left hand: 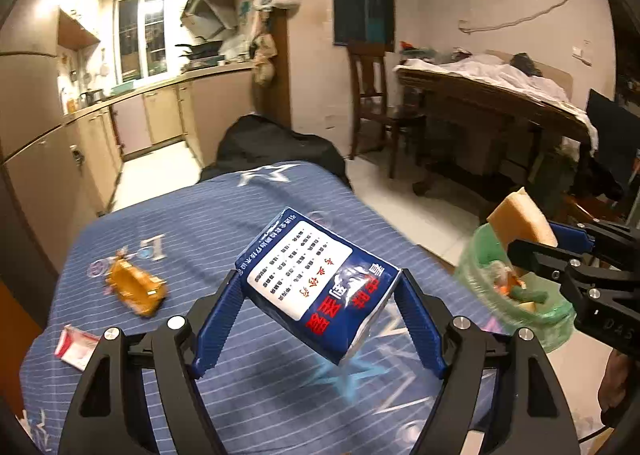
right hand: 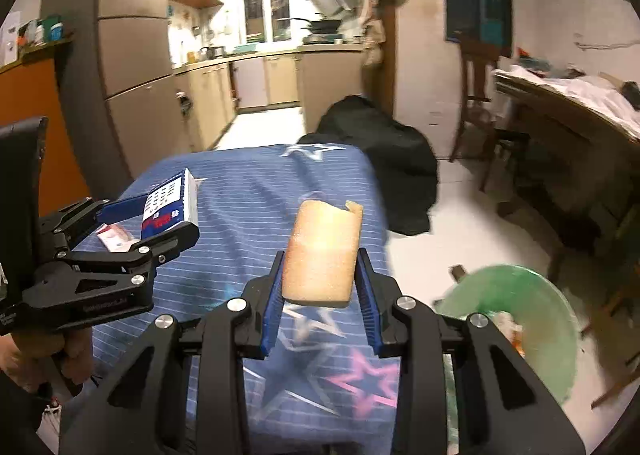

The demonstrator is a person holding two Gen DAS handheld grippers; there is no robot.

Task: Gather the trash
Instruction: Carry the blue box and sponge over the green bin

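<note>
I'm gripping a blue packet (left hand: pixel 320 287) in my left gripper (left hand: pixel 320 315), a sponge (right hand: pixel 322 251) in my right gripper (right hand: pixel 322 283); only the left view is showing the orange wrapper (left hand: pixel 134 287).

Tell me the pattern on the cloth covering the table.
The cloth is blue with thin white stripes and printed stars, white and pink. The right wrist view shows it best.

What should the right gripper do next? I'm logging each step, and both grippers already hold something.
Probably carry the right gripper rightward over the green-lined bin and let the sponge piece go. Its fingers clamp the sponge above the blue cloth, while the bin sits off the table's right edge. The left gripper holds the blue packet farther away.
</note>
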